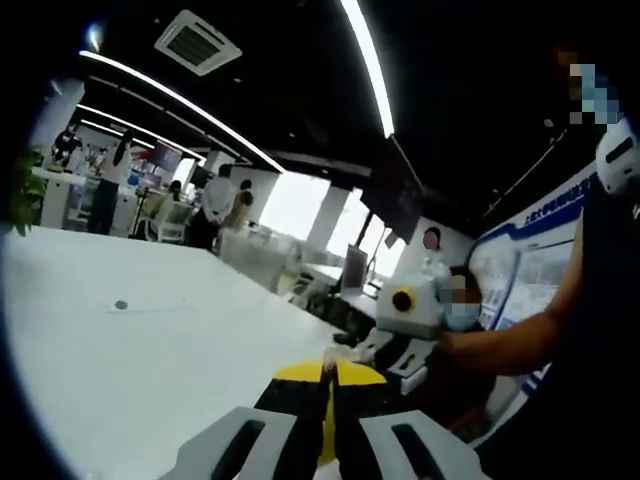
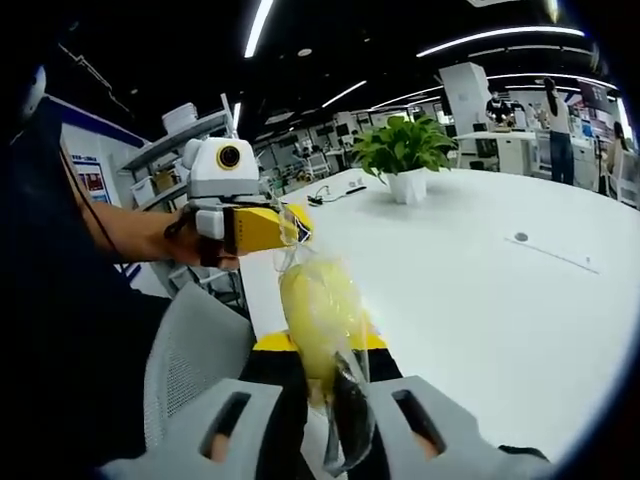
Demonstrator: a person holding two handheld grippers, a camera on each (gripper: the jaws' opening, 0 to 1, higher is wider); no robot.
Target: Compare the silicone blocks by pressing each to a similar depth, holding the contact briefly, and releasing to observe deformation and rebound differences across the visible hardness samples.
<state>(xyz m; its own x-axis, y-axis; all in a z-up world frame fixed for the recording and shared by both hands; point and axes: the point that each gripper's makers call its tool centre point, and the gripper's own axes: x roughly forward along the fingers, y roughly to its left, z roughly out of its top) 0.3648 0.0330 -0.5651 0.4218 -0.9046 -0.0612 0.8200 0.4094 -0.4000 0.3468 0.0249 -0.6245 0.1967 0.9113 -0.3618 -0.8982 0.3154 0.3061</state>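
Crinkly clear bag (image 2: pixel 318 310), yellow block

A bagged block (image 2: pixel 322 318) hangs between two grippers above the white table (image 2: pixel 480 300): the left gripper (image 2: pixel 290 228) pinches its top, the right gripper (image 2: pixel 325 400) its bottom. A potted plant (image 2: pixel 405 155) stands farther back on the table.
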